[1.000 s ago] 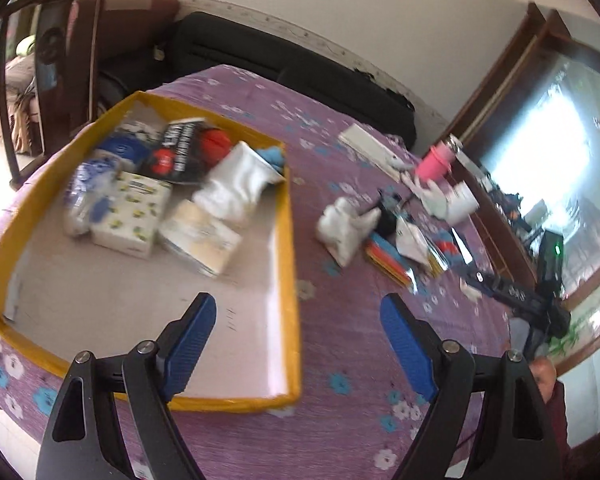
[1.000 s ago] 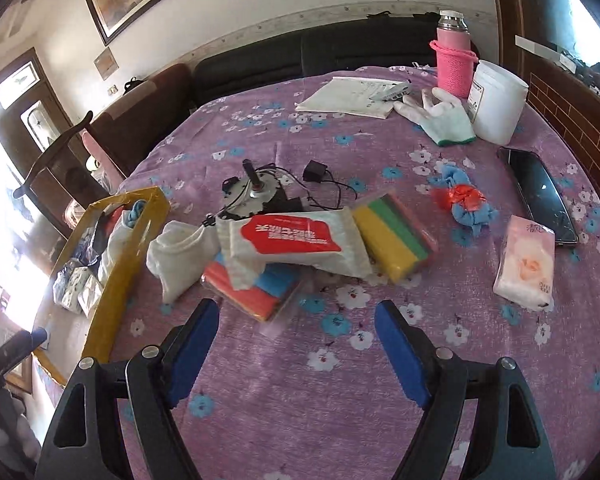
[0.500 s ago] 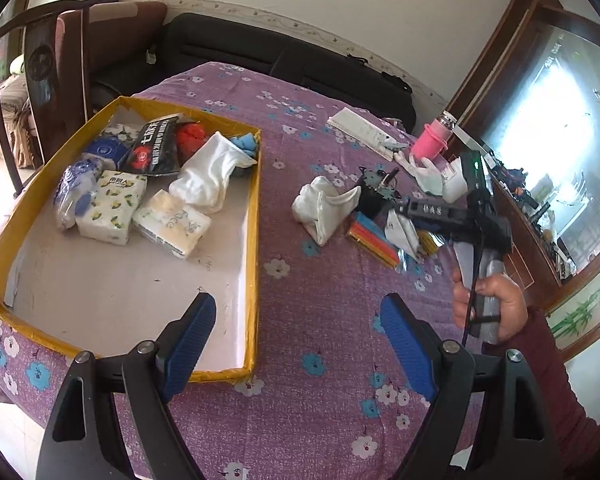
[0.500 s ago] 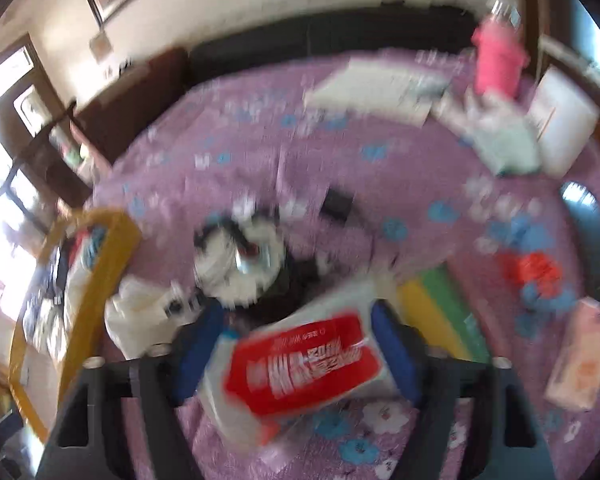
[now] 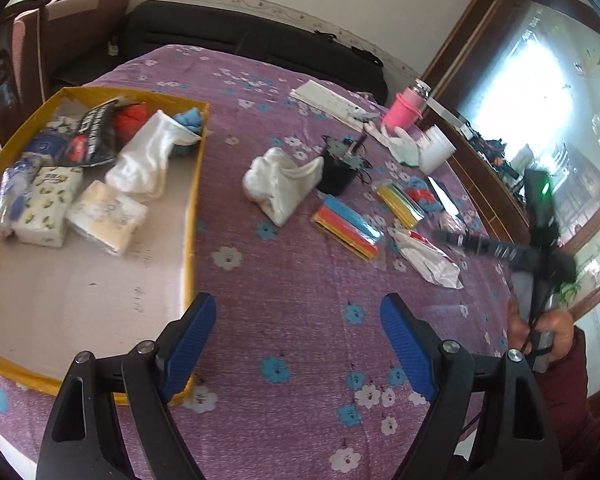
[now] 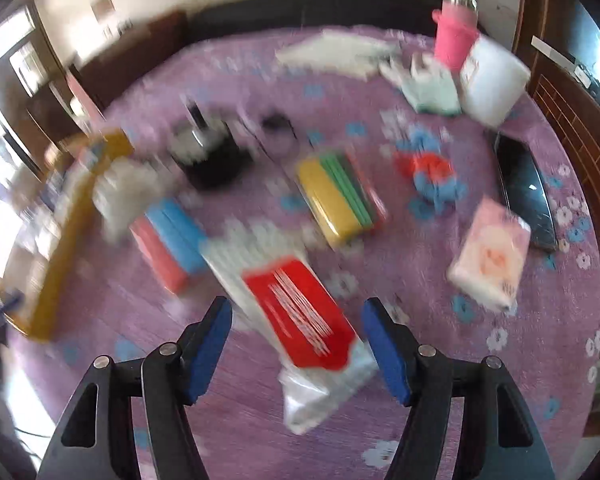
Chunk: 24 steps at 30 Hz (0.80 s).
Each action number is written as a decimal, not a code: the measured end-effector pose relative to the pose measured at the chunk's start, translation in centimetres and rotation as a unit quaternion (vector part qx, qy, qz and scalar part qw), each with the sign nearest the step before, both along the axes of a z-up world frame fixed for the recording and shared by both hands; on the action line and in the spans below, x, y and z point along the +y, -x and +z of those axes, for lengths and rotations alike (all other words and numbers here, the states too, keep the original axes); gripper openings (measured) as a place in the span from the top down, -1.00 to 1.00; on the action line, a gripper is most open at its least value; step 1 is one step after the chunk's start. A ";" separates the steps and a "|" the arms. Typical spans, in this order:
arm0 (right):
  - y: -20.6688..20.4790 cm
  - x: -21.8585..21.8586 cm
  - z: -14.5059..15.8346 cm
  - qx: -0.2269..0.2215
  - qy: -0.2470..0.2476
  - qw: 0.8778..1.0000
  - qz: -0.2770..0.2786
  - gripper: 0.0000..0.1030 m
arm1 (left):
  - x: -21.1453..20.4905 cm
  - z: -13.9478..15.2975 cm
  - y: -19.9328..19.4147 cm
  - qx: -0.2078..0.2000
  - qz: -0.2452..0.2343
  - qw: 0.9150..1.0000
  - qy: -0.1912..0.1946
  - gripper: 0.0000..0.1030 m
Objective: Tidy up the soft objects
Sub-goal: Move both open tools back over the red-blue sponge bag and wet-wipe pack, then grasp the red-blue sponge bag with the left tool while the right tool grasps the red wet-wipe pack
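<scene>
Moved: right claw (image 6: 296, 340) dropped over the red-labelled tissue pack (image 6: 300, 312) on the surface | jaws narrowed, pack between, no contact visible | left claw (image 5: 298, 344) wide, empty | risk: slack wrapper slips.

Left gripper (image 5: 298, 338) is being held open, nothing between the pads, over the purple floral tablecloth (image 5: 300, 280) just beside the yellow-rimmed tray (image 5: 194, 216). Tissue packs (image 5: 74, 216) and a white cloth (image 5: 148, 160) are lying inside the tray. Right gripper (image 5: 444, 236), blurred, is being held over the red-and-white packet (image 5: 428, 258).
</scene>
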State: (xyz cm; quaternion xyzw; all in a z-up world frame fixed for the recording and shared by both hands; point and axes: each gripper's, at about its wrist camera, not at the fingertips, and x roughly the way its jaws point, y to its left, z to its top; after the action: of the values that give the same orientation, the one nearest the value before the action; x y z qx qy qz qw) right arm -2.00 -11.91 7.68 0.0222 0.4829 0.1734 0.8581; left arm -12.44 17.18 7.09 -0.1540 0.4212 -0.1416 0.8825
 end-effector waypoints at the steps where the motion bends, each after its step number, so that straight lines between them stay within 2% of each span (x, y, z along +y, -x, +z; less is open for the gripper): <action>1: 0.0 0.8 0.9 -0.015 -0.016 1.000 0.009 -0.47 | -0.1 0.1 0.1 -0.002 -0.001 1.000 -0.001 -0.62; 4: -1.0 4.3 1.6 -0.029 -0.023 0.999 0.039 -0.66 | 0.1 0.5 0.6 -0.007 0.002 1.000 -0.005 -0.62; 7: -3.0 8.5 -0.3 -0.002 -0.009 0.997 0.080 -0.67 | 0.9 0.8 1.0 -0.007 0.014 1.000 -0.010 -0.63; 11: -4.8 12.0 -3.3 0.021 0.049 0.995 0.087 -0.67 | 2.0 1.2 1.8 -0.011 0.026 1.000 -0.013 -0.63; 12: -5.0 12.2 -4.1 0.030 0.058 0.994 0.083 -0.63 | 2.4 1.3 2.0 -0.013 0.029 0.999 -0.014 -0.63; 13: -4.9 12.2 -4.6 0.038 0.059 0.995 0.077 -0.50 | 2.8 1.4 2.1 -0.015 0.032 0.999 -0.015 -0.63; 15: -4.1 11.7 -4.5 0.048 0.041 0.996 0.068 -0.46 | 3.3 1.4 2.1 -0.017 0.035 0.999 -0.016 -0.63; 16: -3.5 11.4 -4.4 0.064 0.016 0.995 0.072 -0.44 | 3.5 1.3 2.0 -0.017 0.038 0.999 -0.015 -0.63; 20: -0.1 11.1 -4.0 0.112 -0.079 0.983 0.124 -0.40 | 3.2 0.6 1.0 -0.007 0.036 0.999 -0.007 -0.63; 22: 1.5 10.4 -3.3 0.100 -0.092 0.981 0.135 -0.40 | 2.3 0.3 0.7 -0.004 0.022 1.000 -0.008 -0.63; 24: 2.7 8.3 -2.0 0.067 -0.089 0.987 0.120 -0.41 | 1.3 0.1 0.5 -0.001 0.008 1.000 -0.017 -0.63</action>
State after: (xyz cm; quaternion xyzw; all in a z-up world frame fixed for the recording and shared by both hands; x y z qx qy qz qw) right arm -4.65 -3.60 5.66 0.0517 0.5212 0.3153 0.7914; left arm -12.97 18.52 7.16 -0.1426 0.4214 -0.1271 0.8865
